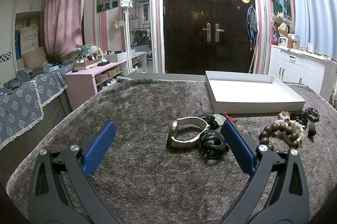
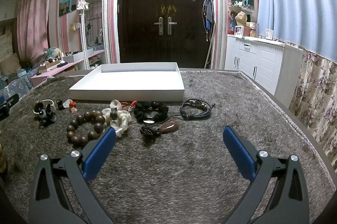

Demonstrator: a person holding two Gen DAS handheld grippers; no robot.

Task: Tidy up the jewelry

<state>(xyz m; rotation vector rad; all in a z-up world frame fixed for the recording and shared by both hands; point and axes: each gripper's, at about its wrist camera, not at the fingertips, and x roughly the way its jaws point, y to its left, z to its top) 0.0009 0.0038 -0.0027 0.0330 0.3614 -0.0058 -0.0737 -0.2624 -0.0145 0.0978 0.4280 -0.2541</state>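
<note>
Nothing sorted yet: white tray bare, jewelry strewn on the grey-carpeted counter just in front of the tray. Left tongs released, spread around the white watch. Right tongs released, empty, near the brown pendant. Next, probably: clench on watch, lift, carry over to tray.

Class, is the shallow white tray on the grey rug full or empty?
Empty: the shallow white tray shows only bare white floor in both views; the jewelry lies outside on the grey rug.
</note>
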